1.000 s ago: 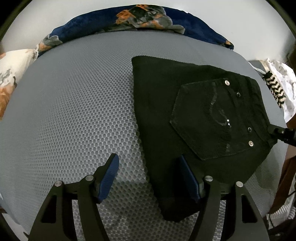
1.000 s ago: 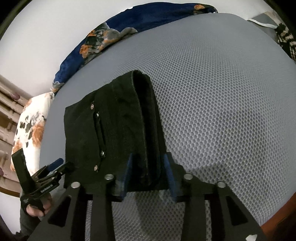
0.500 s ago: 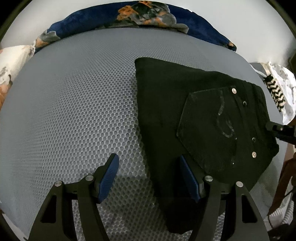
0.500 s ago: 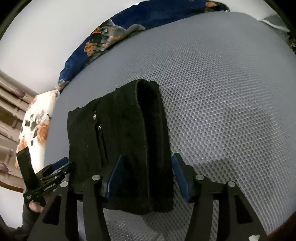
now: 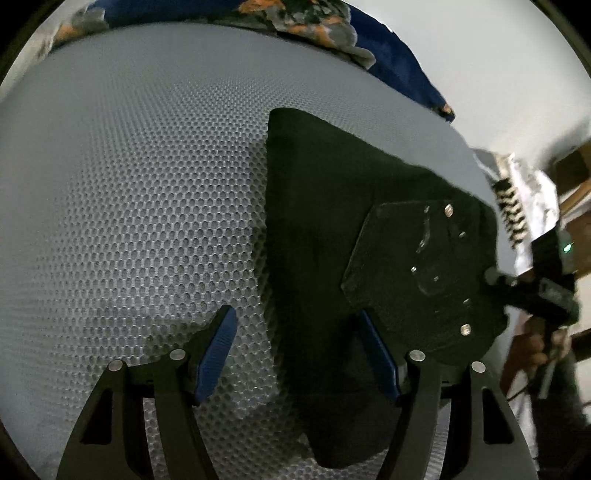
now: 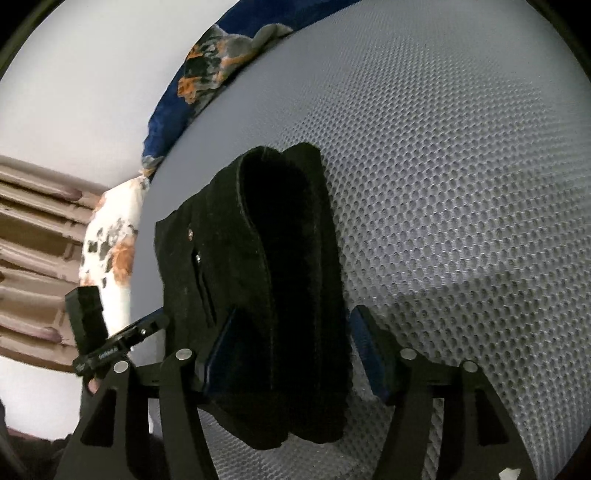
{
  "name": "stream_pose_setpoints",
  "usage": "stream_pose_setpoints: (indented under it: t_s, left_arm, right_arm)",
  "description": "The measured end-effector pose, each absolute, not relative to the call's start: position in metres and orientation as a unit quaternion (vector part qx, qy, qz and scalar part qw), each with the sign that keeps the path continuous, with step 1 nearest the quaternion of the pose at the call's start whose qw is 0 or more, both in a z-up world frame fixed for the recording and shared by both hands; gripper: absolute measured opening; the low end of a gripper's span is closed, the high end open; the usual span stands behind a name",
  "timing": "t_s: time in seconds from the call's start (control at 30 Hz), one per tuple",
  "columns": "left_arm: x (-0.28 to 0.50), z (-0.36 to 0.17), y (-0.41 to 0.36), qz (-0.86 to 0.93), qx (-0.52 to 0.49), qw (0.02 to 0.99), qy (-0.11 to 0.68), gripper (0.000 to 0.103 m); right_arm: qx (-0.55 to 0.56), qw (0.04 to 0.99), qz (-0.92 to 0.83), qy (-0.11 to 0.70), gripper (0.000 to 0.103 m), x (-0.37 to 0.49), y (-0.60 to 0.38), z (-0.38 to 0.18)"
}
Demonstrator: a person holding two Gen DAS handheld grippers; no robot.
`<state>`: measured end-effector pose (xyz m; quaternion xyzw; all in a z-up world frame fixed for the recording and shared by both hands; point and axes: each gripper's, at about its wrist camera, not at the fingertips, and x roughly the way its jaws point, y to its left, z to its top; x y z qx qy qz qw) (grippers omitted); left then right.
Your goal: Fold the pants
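Note:
Black pants [image 5: 332,221] lie folded into a compact stack on a grey mesh mattress [image 5: 129,203], back pocket with metal rivets facing up. My left gripper [image 5: 297,332] stands open over the stack's near left edge, and the cloth reaches only its right pad. In the right wrist view the thick rolled fold of the pants [image 6: 288,258] lies between the blue pads of my right gripper [image 6: 293,332]. Its jaws are opening, and the right pad stands clear of the cloth. Each gripper shows in the other's view: the right gripper [image 5: 535,291] and the left gripper [image 6: 110,343].
A dark blue floral blanket [image 5: 314,22] lies along the mattress's far edge by the white wall. A white floral pillow [image 6: 110,251] sits by brown wooden slats [image 6: 33,236]. White and striped clothes [image 5: 517,206] are piled past the pants. A person's hand [image 5: 528,350] holds the right gripper.
The right gripper's jaws, shut on the pants fold a second ago, have spread apart. Both views have drawn nearer and tilted over the pants. The left jaws keep the same width.

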<state>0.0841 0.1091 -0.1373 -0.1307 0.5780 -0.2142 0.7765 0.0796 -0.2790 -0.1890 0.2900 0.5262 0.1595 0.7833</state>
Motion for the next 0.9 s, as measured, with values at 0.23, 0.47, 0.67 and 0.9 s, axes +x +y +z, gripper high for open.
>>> stream_pose_setpoints:
  t_s: [0.23,0.47,0.67,0.9]
  left_arm:
    - [0.09,-0.143,0.113,-0.251,-0.201,0.744,0.585,0.068]
    - [0.102,-0.145,0.09,-0.265,-0.221,0.738,0.581,0.068]
    - [0.116,-0.145,0.074,-0.266,-0.218,0.743,0.573,0.068]
    - [0.112,-0.142,0.05,-0.233,-0.166,0.778,0.559,0.038]
  right_arm:
    - [0.303,0.772,0.194,0.525,0.056,0.088,-0.283,-0.195]
    - [0.334,0.763,0.219,0.509,0.051,0.099,-0.289,-0.202]
    - [0.358,0.758,0.227,0.496,0.034,0.111,-0.283,-0.212]
    - [0.342,0.783,0.204,0.478,0.025,0.1,-0.27,-0.193]
